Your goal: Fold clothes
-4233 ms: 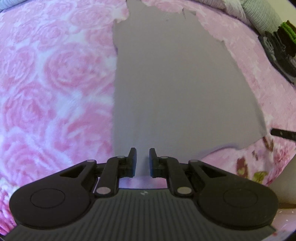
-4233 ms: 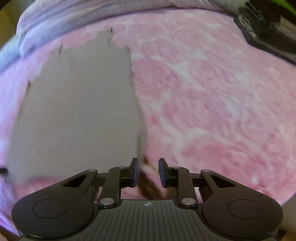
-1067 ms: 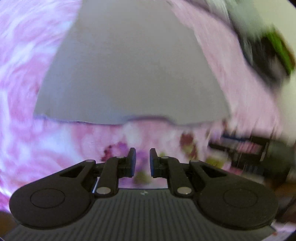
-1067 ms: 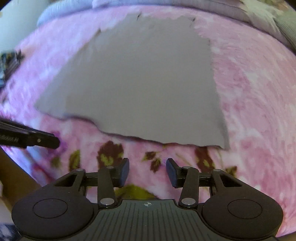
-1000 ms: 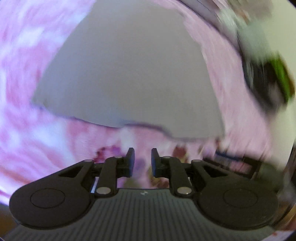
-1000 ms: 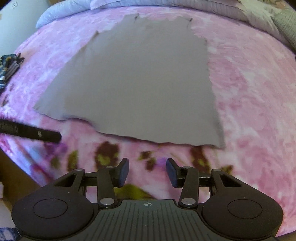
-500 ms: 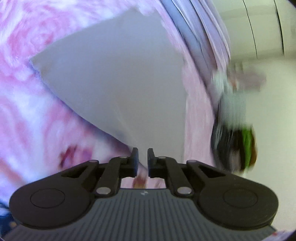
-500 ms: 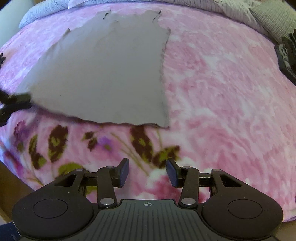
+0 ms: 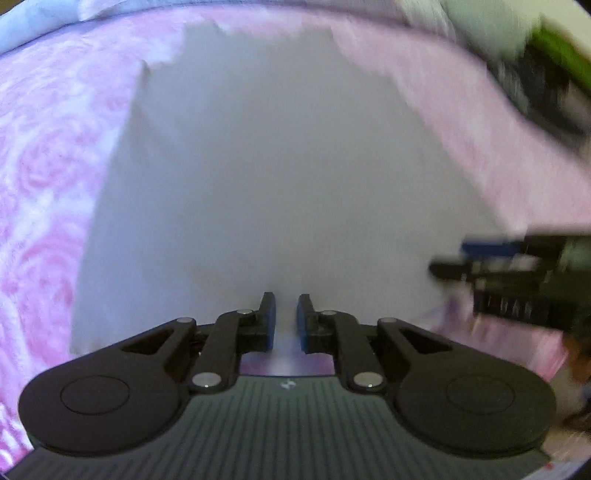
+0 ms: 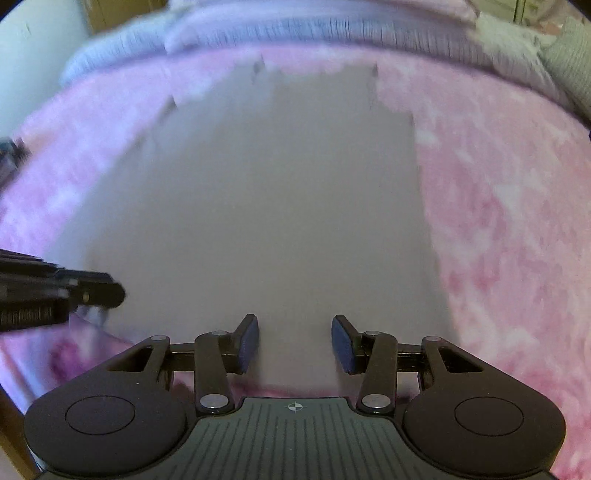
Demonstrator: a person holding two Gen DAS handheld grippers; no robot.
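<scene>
A plain grey garment point(image 9: 277, 166) lies spread flat on a pink flowered blanket point(image 9: 44, 166), its near hem towards me. My left gripper point(image 9: 286, 317) is low over the middle of that hem, its blue pads a narrow gap apart with nothing between them. In the right wrist view the garment point(image 10: 277, 203) fills the middle, and my right gripper point(image 10: 295, 332) stands wide open over the near hem, nothing held. Each gripper shows in the other's view: the right gripper point(image 9: 461, 266) at the garment's right corner, the left gripper point(image 10: 103, 291) at its left corner. Both views are blurred.
The blanket point(image 10: 498, 221) extends well past the garment on both sides. Pale lilac striped bedding point(image 10: 295, 33) runs along the far edge, with a grey knitted cushion point(image 10: 569, 55) at the far right. A dark and green object point(image 9: 546, 74) lies at the right.
Both grippers have moved forward from short of the hem to over the garment's near edge. The left view has swung back to face the garment squarely. Neither jaw gap has visibly changed.
</scene>
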